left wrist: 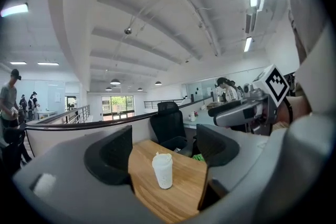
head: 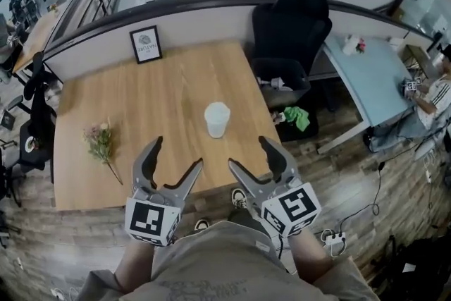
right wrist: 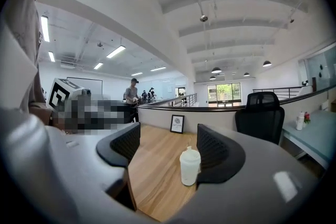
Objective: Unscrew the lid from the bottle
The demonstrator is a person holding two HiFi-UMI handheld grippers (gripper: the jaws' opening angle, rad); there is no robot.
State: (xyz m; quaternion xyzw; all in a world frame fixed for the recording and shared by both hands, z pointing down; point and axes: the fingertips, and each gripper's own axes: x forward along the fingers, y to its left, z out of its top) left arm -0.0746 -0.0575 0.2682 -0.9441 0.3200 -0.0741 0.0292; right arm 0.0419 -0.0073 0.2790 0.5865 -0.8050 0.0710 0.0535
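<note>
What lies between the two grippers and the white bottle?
Nothing: in the head view, only bare table separates the left gripper and right gripper from the bottle.

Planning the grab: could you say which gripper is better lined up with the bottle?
Probably left: the bottle sits centred between the left gripper's open jaws, off-centre for the right gripper.

Table [head: 169,88]: light wood, straight ahead of you.
Frame [head: 146,44]: upright at its far edge, to your left.
Flowers [head: 101,142]: lying near the left edge.
Chair [head: 290,28]: black, past the right corner.
</note>
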